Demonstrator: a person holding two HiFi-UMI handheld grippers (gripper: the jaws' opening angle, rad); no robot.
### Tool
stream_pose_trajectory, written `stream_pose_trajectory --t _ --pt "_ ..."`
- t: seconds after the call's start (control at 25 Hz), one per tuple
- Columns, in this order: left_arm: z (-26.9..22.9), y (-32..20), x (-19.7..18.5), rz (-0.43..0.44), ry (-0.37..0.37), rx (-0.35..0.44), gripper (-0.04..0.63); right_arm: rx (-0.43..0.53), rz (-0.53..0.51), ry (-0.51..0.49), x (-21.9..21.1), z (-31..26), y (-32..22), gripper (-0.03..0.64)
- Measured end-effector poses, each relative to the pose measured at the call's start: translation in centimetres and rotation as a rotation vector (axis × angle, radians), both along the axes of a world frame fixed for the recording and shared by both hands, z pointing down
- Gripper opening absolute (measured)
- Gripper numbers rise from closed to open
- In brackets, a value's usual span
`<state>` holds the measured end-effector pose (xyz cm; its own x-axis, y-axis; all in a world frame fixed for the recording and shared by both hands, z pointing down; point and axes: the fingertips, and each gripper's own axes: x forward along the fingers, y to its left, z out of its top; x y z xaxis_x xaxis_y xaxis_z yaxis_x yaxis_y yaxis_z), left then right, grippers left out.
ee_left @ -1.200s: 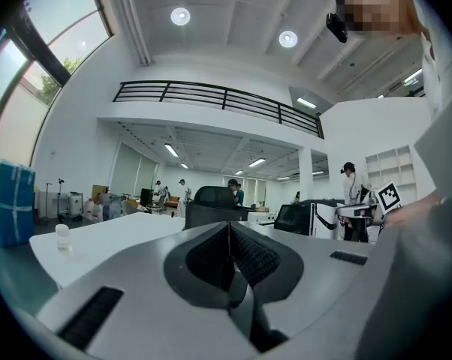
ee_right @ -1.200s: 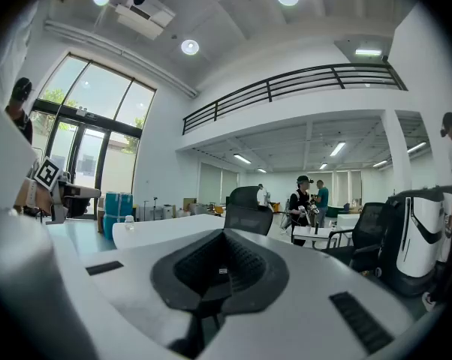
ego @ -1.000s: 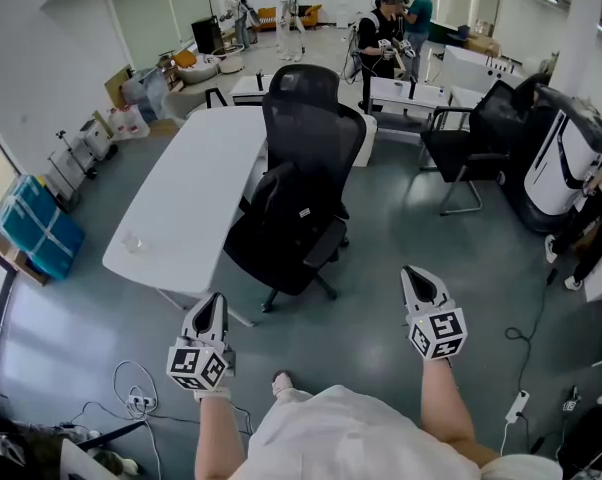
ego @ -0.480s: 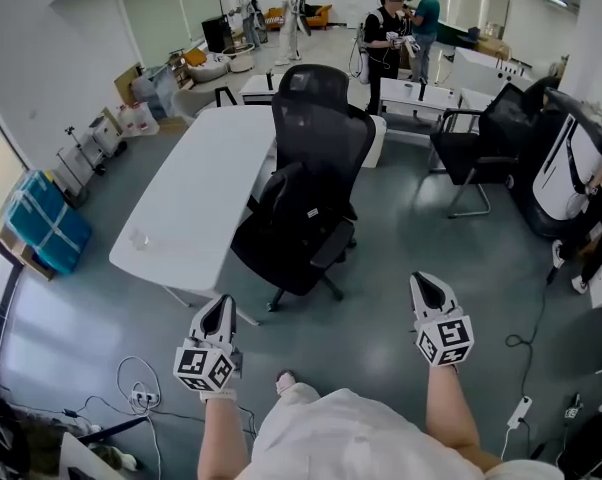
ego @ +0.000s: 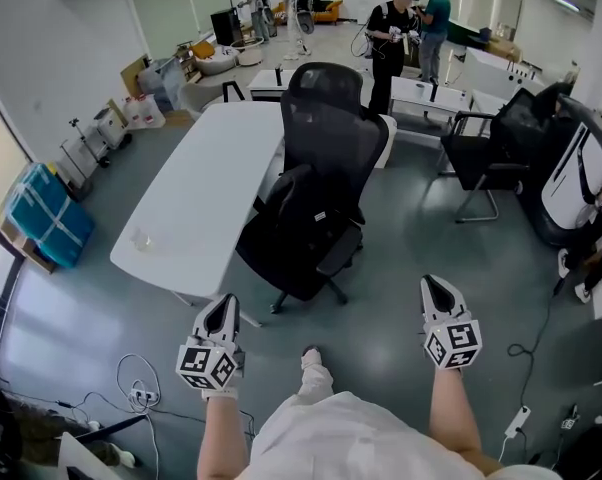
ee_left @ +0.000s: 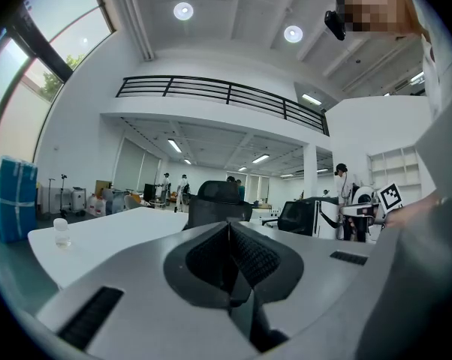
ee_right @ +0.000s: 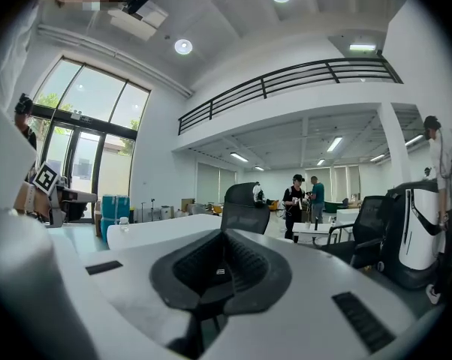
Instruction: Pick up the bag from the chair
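Observation:
A black office chair [ego: 333,136] stands beside a white table, and a black bag [ego: 299,226] with a small white label rests on its seat. Both grippers hover low in the head view, well short of the chair. My left gripper [ego: 221,311] is shut and holds nothing. My right gripper [ego: 438,289] is also shut and holds nothing. In the left gripper view the chair's backrest [ee_left: 219,199] rises just above the closed jaws. The right gripper view has the chair [ee_right: 245,211] ahead too.
The white table [ego: 206,183] left of the chair carries a small clear cup [ego: 141,240]. A second black chair [ego: 489,156] and a white machine [ego: 581,173] stand to the right. Blue crates [ego: 41,216] line the left wall. Cables [ego: 136,396] lie on the floor. People [ego: 396,23] stand far back.
The person has stepped a little toward the chair, one foot now forward between the grippers. Both grippers stay shut and have shifted slightly right and down in the view.

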<state>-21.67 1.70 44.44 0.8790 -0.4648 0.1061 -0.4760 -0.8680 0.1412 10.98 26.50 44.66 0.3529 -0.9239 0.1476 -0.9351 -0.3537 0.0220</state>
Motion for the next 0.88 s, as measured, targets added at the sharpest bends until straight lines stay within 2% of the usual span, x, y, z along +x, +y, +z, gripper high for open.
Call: stream_pose_trajectory --t 0.24,0.56,0.88 --pt "1.2 -4.4 3.2 0.007 0.000 -0.019 0.026 -0.009 -0.001 -0.009 3.0 0.7 -4.6 0.020" --pt "1.6 -13.0 7.5 0.004 0.015 -0.024 0.026 0.002 -0.017 -0.027 7.1 0.6 -13.5 0.021" --pt "1.6 -20.1 10.3 0.020 0.042 -0.020 0.026 -0.007 -0.039 -0.004 8.9 0.2 -21.4 0.021"
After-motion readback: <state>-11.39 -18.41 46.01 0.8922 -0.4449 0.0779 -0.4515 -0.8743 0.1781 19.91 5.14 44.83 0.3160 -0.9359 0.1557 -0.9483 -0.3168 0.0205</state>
